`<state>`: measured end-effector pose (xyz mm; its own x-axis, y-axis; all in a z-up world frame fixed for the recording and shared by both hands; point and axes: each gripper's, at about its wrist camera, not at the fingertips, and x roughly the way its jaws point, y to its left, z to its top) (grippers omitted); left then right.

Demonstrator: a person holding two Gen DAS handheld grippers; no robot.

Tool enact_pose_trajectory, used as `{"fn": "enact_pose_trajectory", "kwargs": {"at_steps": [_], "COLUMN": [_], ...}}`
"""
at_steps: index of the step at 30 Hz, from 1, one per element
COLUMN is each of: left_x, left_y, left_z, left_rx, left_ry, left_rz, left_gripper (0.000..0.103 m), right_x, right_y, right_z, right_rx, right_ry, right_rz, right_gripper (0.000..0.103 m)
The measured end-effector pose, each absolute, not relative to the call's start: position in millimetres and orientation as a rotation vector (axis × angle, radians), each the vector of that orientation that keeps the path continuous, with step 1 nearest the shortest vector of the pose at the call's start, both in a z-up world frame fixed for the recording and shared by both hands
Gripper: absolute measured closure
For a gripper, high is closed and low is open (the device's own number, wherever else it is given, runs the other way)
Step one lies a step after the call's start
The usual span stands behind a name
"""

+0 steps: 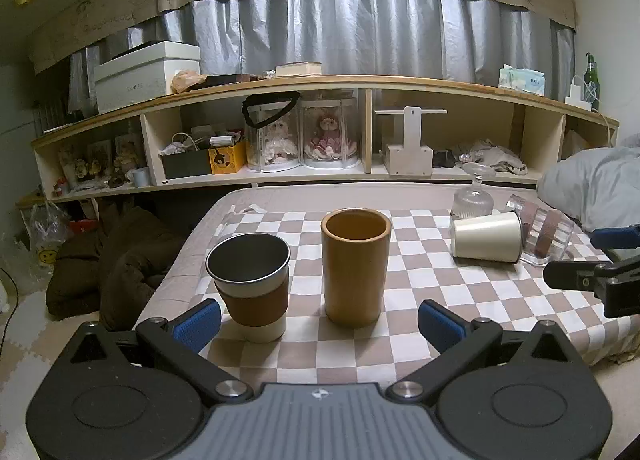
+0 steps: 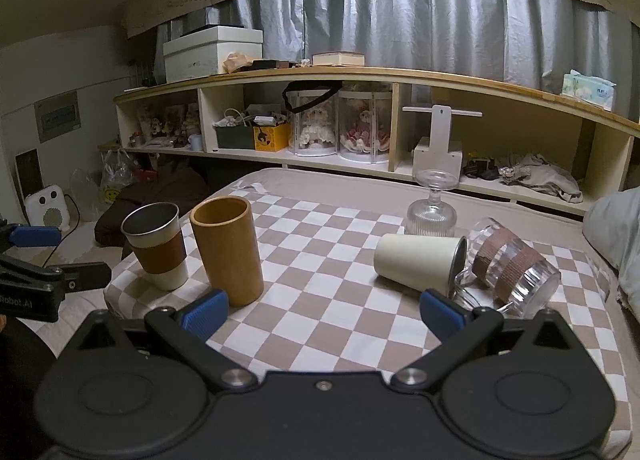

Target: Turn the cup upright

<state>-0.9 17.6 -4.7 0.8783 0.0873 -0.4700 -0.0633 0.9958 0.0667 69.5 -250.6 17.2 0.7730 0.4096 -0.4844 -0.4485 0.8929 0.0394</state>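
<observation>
A cream cup [image 2: 418,262] lies on its side on the checkered cloth [image 2: 328,260], mouth to the right against a tipped clear glass mug [image 2: 512,266]. It also shows in the left wrist view [image 1: 486,236]. A ribbed stemmed glass [image 2: 432,208] stands upside down behind them. A steel cup with a brown sleeve [image 1: 252,284] and a tan wooden cup [image 1: 356,266] stand upright. My left gripper [image 1: 319,326] is open and empty in front of those two. My right gripper [image 2: 325,314] is open and empty, its right finger [image 2: 442,314] just below the cream cup.
A long wooden shelf [image 1: 320,132] with boxes and dolls runs behind the table. A grey pillow [image 1: 596,188] lies at the right. A dark brown cushion [image 1: 116,260] and bags sit on the floor to the left.
</observation>
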Motion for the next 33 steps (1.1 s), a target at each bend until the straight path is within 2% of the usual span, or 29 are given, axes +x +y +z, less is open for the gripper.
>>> {"fn": "enact_pose_trajectory", "kwargs": {"at_steps": [33], "left_x": [-0.8], "left_y": [17.8], "left_z": [-11.0], "left_rx": [0.05], "left_ry": [0.501], "left_rz": [0.081], "left_gripper": [0.0], "right_x": [67.9], "right_y": [-250.5], "right_z": [17.7], "right_rx": [-0.081], "right_ry": [0.504], "right_rz": [0.469], "right_gripper": [0.0]}}
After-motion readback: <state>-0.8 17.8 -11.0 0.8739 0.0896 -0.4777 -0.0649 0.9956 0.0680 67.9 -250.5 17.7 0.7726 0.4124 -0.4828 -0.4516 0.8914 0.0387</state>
